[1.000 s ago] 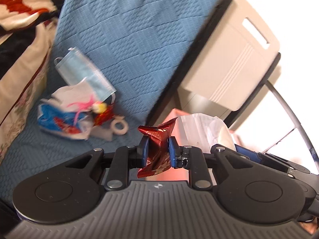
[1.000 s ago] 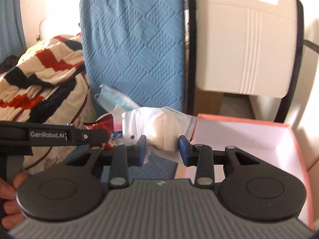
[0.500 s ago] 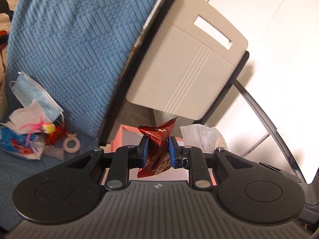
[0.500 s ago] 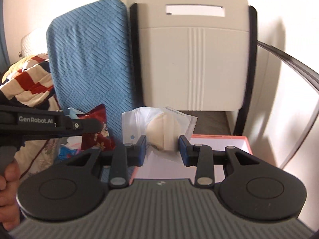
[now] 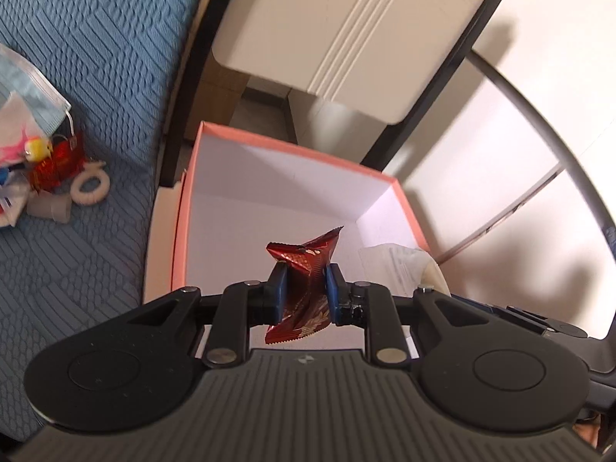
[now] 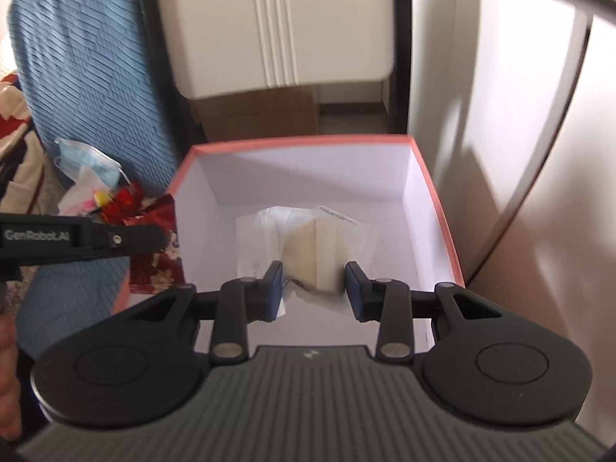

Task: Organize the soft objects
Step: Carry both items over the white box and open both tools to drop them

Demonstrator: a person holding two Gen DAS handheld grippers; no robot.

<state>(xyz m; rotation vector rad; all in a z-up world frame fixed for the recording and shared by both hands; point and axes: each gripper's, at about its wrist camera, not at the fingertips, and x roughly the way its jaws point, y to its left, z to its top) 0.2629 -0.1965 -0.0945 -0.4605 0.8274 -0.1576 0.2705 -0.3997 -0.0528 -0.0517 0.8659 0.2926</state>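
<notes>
In the left wrist view, the left tool (image 5: 306, 294) sits at lower centre, its blue pads (image 5: 278, 292) clamped on a crinkled dark red foil snack wrapper (image 5: 304, 281) that stands upright between them. Behind the wrapper, filling the middle of the frame, is an open square cardboard box with a salmon-pink rim and white inside (image 5: 269, 142). At the box's lower right corner the right tool's clear plastic packet with a cream pad inside (image 5: 400, 265) shows. At the left edge, on a blue quilted cover (image 5: 96, 46), lies a heap of small things: a pale blue face mask (image 5: 34, 92), a red packet (image 5: 54, 165), and a white ring (image 5: 90, 186) just beside them. A beige ribbed plastic panel (image 5: 346, 30) fills the upper centre and right.

In the right wrist view, the right tool (image 6: 313, 288) holds lower centre, its blue pads (image 6: 272, 288) closed on the clear plastic packet with the cream pad (image 6: 308, 246), which hangs over the white floor of the pink-rimmed box (image 6: 435, 208). At middle left the black arm of the left tool (image 6: 77, 236) reaches in from the frame edge, and the red foil wrapper (image 6: 154, 254) hangs below it at the box's left rim. Further up on the left, the face mask (image 6: 86, 159) and the heap rest against the blue quilted cover (image 6: 84, 57). The beige panel (image 6: 277, 23) stands at top centre. A bit of the person's hand (image 6: 7, 365) shows at the lower left edge.
</notes>
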